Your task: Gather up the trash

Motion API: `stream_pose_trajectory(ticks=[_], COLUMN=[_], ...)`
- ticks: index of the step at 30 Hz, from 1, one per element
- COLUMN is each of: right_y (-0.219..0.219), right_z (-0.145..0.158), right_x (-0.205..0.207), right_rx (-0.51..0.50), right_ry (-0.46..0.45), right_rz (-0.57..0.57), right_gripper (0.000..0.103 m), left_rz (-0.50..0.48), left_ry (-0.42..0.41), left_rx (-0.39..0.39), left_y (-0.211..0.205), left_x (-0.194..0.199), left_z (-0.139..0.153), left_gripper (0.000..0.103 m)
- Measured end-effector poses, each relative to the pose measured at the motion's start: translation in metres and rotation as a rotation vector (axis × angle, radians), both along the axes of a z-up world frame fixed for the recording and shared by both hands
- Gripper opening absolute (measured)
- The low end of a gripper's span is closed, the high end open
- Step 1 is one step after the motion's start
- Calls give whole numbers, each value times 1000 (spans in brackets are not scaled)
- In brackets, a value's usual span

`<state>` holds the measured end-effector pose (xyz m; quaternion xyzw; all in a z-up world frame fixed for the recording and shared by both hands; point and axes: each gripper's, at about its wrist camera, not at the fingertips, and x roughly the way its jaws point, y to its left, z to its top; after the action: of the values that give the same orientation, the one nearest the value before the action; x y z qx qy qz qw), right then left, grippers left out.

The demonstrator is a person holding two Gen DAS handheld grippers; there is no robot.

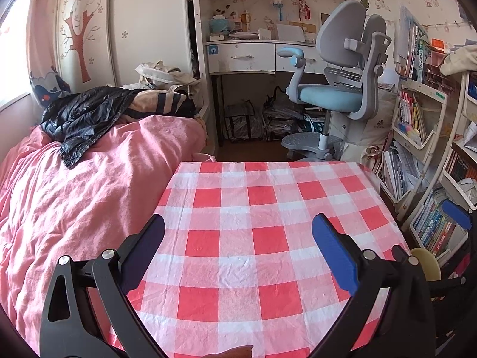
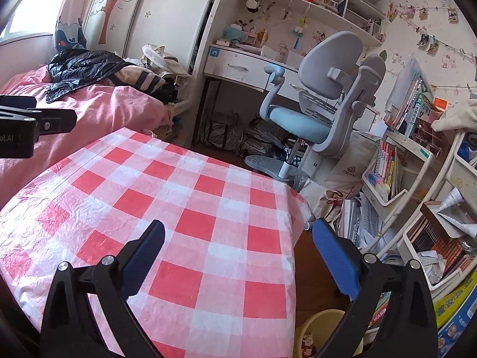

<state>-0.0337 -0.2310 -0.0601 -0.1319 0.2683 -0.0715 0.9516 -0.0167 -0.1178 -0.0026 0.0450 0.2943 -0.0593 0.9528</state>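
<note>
Two tools, both spread wide and empty. Left tool (image 1: 238, 232) hovers over the checked surface (image 1: 268, 197); right tool (image 2: 238, 238) hangs over that surface's right edge, one finger above the cloth, the other above the floor.

Item: surface, covered in red-and-white checked cloth, creased. No loose trash shows on it in either view.

Item: pale yellow bin (image 2: 322, 328), on the floor just beside the surface's right edge, below the right tool. A red-printed scrap (image 2: 308, 344) lies inside, most likely a wrapper. It is too cropped to tell its long axis or which way it points.

Item: brown sliver (image 1: 235, 352) at the bottom edge of the left view, at the surface's near side. Whether it is trash cannot be told; orientation also unreadable.

Item: pink bed (image 1: 89, 194) to the left, black jacket (image 1: 86, 116) on it. Desk chair (image 1: 337, 89) beyond.

Risks, judged:
- Trash may be missed outright, since little of it is in view.
- Closing a finger low over the creased cloth could snag and drag it.
- Right tool, reaching down, could knock the bin's rim and tip it.
</note>
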Motion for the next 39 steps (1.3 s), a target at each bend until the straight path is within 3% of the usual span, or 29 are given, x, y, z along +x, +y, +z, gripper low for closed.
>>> stream_pose_trajectory(ticks=[39], right_y=[19], right_z=[0], right_x=[2], right_rx=[7], right_ry=[-20], right_rz=[9], right_gripper=[95], left_rz=[-10], left_ry=[-16], left_rx=[7], left_y=[2], left_x=[-3], left_z=[4], left_gripper=[96])
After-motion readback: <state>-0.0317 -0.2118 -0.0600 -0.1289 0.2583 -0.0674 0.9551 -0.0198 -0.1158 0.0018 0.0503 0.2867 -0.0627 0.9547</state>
